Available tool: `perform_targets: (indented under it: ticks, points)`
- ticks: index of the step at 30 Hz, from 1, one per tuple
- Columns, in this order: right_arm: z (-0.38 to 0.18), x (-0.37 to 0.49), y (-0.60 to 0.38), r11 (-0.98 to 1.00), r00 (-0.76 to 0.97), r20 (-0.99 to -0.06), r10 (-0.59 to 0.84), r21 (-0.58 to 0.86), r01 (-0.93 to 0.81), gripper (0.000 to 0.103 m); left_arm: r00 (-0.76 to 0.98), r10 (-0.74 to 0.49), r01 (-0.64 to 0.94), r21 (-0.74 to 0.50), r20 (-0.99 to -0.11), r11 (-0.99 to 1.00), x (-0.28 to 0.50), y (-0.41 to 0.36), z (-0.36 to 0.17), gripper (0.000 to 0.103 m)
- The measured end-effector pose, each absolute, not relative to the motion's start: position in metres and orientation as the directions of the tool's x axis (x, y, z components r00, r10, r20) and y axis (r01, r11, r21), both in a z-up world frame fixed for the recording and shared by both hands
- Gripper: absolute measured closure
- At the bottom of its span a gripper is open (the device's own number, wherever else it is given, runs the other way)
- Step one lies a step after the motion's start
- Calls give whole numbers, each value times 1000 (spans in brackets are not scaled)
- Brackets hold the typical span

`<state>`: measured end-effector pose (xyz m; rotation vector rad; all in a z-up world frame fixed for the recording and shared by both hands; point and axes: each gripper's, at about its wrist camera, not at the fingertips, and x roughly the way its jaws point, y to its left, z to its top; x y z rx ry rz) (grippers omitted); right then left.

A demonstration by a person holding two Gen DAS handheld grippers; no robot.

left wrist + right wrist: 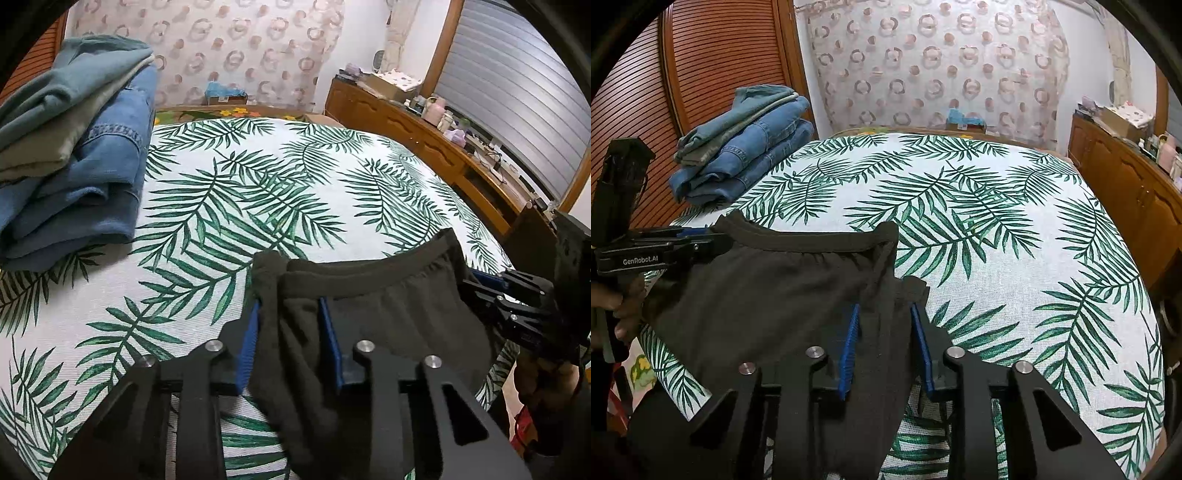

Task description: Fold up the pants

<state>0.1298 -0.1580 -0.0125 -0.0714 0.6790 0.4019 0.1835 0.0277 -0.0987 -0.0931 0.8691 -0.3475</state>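
Dark pants [399,314] hang by the elastic waistband above a leaf-print bed cover [229,192]. My left gripper [290,306] is shut on the left end of the waistband, with cloth bunched between its blue pads. My right gripper [884,310] is shut on the right end of the waistband of the pants [768,288]. The right gripper shows at the right edge of the left wrist view [480,282]; the left gripper shows at the left of the right wrist view [701,236]. The waistband is stretched between them. The legs hang below, out of sight.
A stack of folded jeans and other clothes [74,147] lies at the far left of the bed, also in the right wrist view [742,144]. A wooden cabinet [424,133] with clutter runs along the right. A slatted wooden door [701,74] stands behind the stack.
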Motion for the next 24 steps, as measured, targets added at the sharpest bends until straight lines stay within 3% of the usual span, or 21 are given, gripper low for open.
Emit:
perform_targets:
  ticks: [11, 15, 24]
  points:
    - [-11, 132, -158, 912, 689, -629, 358, 78, -403, 96, 586, -331, 251, -222, -739, 942, 185, 27, -101, 72]
    - [-12, 131, -159, 910, 693, -622, 365, 83, -406, 97, 608, -324, 269, -196, -725, 943, 178, 23, -98, 85]
    - [-5, 120, -163, 908, 713, -590, 380, 89, -410, 98, 664, -352, 276, -222, -660, 935, 159, 25, -77, 89]
